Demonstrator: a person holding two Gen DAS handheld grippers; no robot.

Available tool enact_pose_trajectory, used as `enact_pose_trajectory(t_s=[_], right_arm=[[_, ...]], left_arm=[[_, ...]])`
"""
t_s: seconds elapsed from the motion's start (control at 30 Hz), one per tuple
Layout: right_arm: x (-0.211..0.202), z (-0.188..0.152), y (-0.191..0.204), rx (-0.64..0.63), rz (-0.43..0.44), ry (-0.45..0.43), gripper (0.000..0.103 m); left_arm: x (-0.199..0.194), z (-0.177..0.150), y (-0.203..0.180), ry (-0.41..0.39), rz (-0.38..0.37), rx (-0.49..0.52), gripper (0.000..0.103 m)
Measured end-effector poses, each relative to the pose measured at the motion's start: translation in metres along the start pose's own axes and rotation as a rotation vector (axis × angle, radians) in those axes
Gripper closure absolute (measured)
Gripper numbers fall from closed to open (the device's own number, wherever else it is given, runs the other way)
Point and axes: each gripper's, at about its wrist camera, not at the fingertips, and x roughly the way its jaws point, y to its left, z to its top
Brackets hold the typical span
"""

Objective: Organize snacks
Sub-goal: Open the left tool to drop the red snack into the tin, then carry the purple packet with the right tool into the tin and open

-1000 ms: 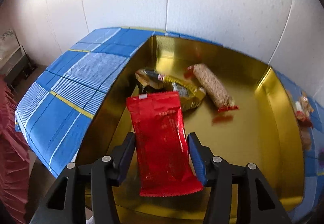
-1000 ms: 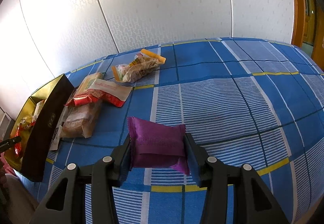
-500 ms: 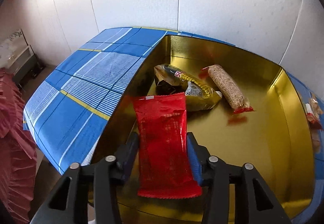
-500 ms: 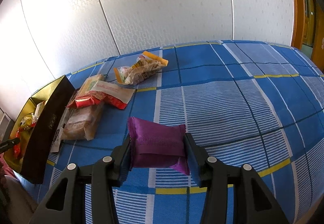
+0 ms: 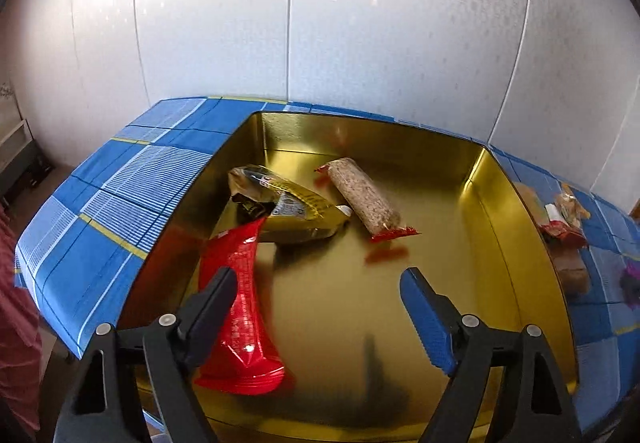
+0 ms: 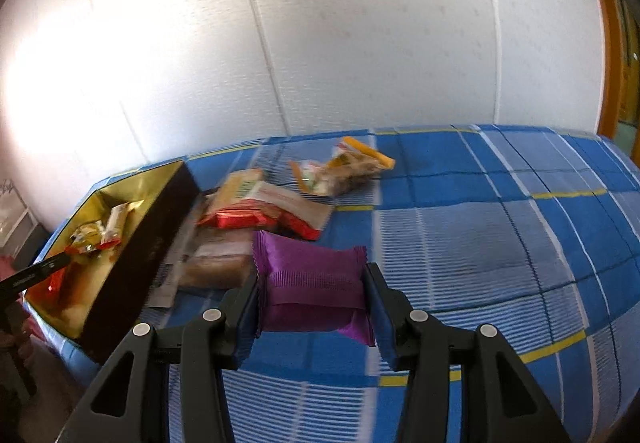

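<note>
My left gripper [image 5: 320, 307] is open over the gold tin [image 5: 516, 211]. The red packet [image 5: 240, 303] lies loose in the tin by my left finger, its far end on a gold-black packet [image 5: 288, 203]. A brown bar with red ends [image 5: 366, 199] lies behind. My right gripper [image 6: 310, 295] is shut on a purple packet [image 6: 312, 279], held above the blue checked cloth [image 6: 480, 235]. The tin also shows in the right wrist view [image 6: 132, 275] at the left.
Several loose snacks lie on the cloth beside the tin: a red-white packet [image 6: 272, 211], a brown packet [image 6: 216, 263] and a clear orange-ended packet [image 6: 344, 167]. A white wall stands close behind. The table edge drops off at the left [image 5: 52, 283].
My left gripper opened and the red packet dropped into the tin. My right gripper, still holding the purple packet, moved left toward the tin and tilted up.
</note>
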Motion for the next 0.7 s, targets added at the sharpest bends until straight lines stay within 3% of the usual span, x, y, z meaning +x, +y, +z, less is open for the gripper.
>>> enact_pose_trajectory(t_s=[0.4,0.7], right_arm=[[0.015,0.035,0.100,-0.175,0.119,0.027,0.054],[0.061,0.065,0.194,-0.330,0.174,0.138,0.054]], left_arm=[[0.005,0.000,0.020,0.038,-0.033,-0.087,0.019],[0.001,-0.002,0.023,0.028,-0.044,-0.081,0.019]])
